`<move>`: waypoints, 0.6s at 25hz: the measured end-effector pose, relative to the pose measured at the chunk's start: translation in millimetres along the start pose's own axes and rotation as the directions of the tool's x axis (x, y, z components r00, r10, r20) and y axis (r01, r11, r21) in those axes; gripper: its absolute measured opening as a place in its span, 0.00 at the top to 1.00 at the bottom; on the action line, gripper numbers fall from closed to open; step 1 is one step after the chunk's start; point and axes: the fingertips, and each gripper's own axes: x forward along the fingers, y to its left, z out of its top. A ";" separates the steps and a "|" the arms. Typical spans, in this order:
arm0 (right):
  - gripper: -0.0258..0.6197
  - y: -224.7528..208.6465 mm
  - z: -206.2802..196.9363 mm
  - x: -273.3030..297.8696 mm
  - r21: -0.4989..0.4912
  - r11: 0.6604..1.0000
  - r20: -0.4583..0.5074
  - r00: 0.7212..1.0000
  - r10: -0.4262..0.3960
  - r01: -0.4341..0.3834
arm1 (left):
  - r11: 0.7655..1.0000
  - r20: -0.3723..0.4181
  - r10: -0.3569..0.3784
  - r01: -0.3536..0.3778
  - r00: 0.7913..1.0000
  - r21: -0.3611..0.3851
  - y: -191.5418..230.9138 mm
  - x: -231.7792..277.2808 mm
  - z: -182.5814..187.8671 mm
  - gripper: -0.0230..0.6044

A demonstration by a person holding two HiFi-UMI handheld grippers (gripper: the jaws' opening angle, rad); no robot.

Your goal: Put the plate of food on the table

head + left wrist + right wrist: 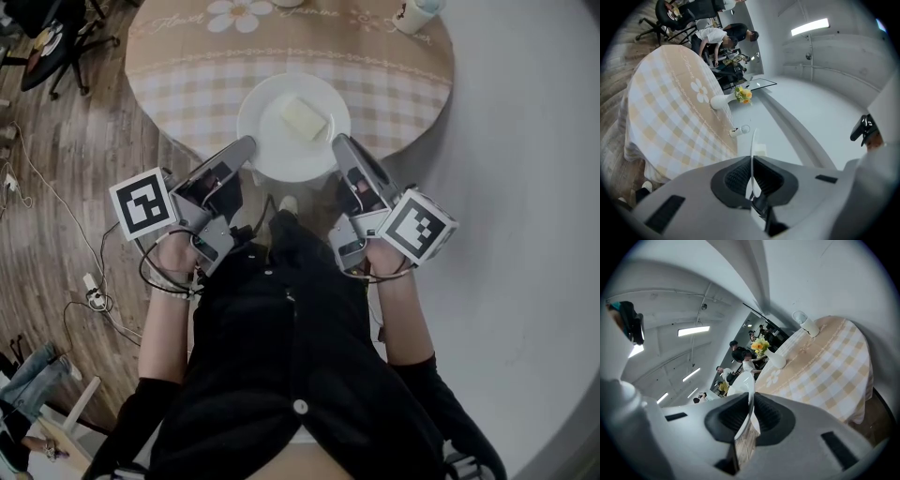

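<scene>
Checked beige cloth (394,84) covers the round desk (155,89), and at its near edge the white plate (272,131) with a pale block of food (303,119) hangs level, left tool (247,146) and right tool (338,143) each clenched on an opposite rim, likely for balance.

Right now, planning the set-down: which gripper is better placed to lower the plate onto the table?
Neither: left gripper and right gripper clamp opposite rims of the plate, so lower together.
</scene>
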 end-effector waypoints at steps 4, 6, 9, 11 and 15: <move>0.93 -10.8 16.4 9.5 -0.003 0.999 -0.023 0.999 0.031 -0.032 | 1.000 0.033 0.011 -0.010 0.999 -0.007 0.2 16.2 6.9 0.95; 0.93 -16.5 24.2 12.7 -0.002 0.999 -0.035 0.998 0.043 -0.043 | 1.000 0.047 0.012 -0.012 0.999 -0.007 -0.8 24.6 9.5 0.95; 0.93 -27.3 32.7 16.1 0.008 0.999 -0.050 0.998 0.047 -0.047 | 1.000 0.065 0.027 -0.026 0.998 -0.009 -0.9 34.6 12.8 0.95; 0.93 -35.5 35.9 17.4 0.024 0.999 -0.056 0.997 0.045 -0.043 | 0.999 0.077 0.036 -0.035 0.996 -0.012 -1.6 39.8 14.8 0.95; 0.93 -41.4 51.2 25.8 0.014 0.997 -0.068 0.995 0.077 -0.076 | 0.999 0.088 0.044 -0.044 0.995 -0.001 -0.9 56.4 21.1 0.95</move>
